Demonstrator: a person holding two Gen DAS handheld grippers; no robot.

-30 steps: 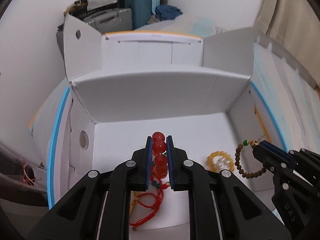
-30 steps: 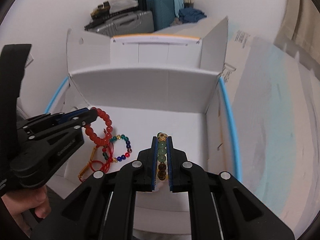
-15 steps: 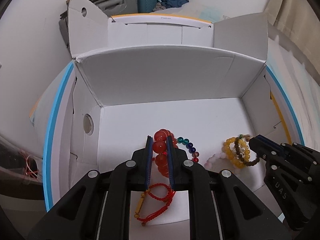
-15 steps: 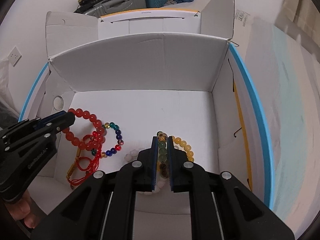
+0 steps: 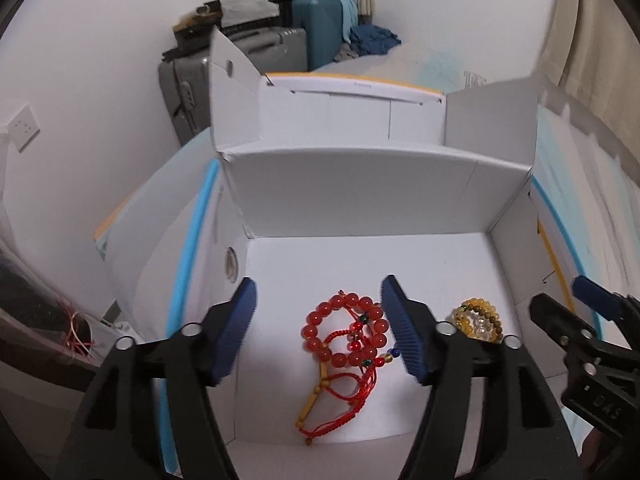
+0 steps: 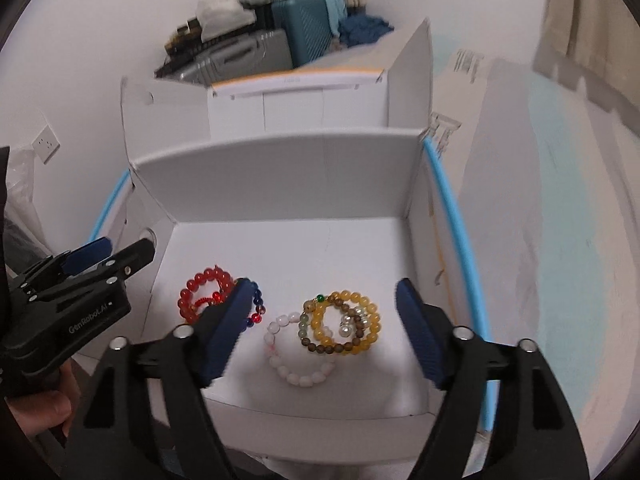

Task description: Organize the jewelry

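Note:
An open white cardboard box (image 5: 360, 184) (image 6: 280, 176) holds the jewelry. A red bead bracelet (image 5: 320, 332) (image 6: 200, 284) lies on the box floor, tangled with a red cord bracelet (image 5: 344, 396) and a multicolour bead bracelet (image 6: 258, 308). My left gripper (image 5: 320, 332) is open and empty above the red beads; it also shows in the right wrist view (image 6: 116, 254). A brown bead bracelet (image 6: 316, 346) lies over a yellow bead bracelet (image 6: 368, 320) (image 5: 468, 312), next to a pink bead bracelet (image 6: 300, 376). My right gripper (image 6: 324, 332) is open and empty above them.
The box flaps stand up at the back and sides. A blue-edged board (image 5: 188, 264) lies under the box. Suitcases (image 5: 280, 44) and clothes are piled at the far wall. A wall socket (image 5: 24, 126) is at the left.
Both grippers opened and let go: the red bead bracelet and the brown bead bracelet now lie on the box floor. Both grippers have drawn back upward.

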